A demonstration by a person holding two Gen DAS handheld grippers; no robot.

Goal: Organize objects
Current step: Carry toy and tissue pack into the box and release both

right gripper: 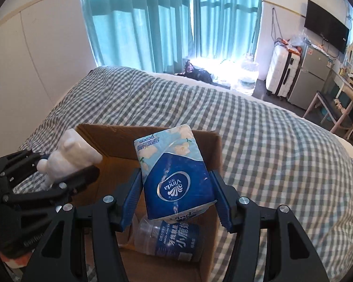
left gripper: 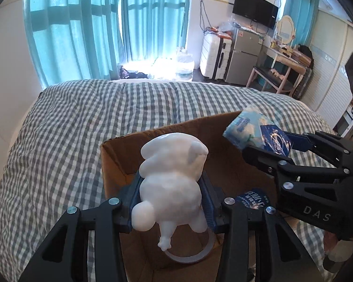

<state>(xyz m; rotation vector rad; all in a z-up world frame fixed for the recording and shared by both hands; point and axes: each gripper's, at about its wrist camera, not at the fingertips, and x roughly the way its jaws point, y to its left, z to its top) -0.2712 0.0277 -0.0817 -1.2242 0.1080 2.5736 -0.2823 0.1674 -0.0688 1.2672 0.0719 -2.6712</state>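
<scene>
Both items hang over the open cardboard box [right gripper: 207, 145] on the checked bed [right gripper: 270, 141], so the step in hand looks like the drop-in. The left tongs [left gripper: 170, 195] are clamped on a white bear figurine [left gripper: 174, 176], held above the box's 9 o'clock side; the right tongs [right gripper: 176, 195] are clamped on a blue tissue pack [right gripper: 174, 176], over the middle toward 3 o'clock. Next, each load probably needs lowering below the rim before the tongs part (the figurine looks hard and could knock the bottle). Counted: one figurine, one tissue pack, one box; inside it, one water bottle [right gripper: 171, 239] lying down and one tape ring [left gripper: 188, 256].
</scene>
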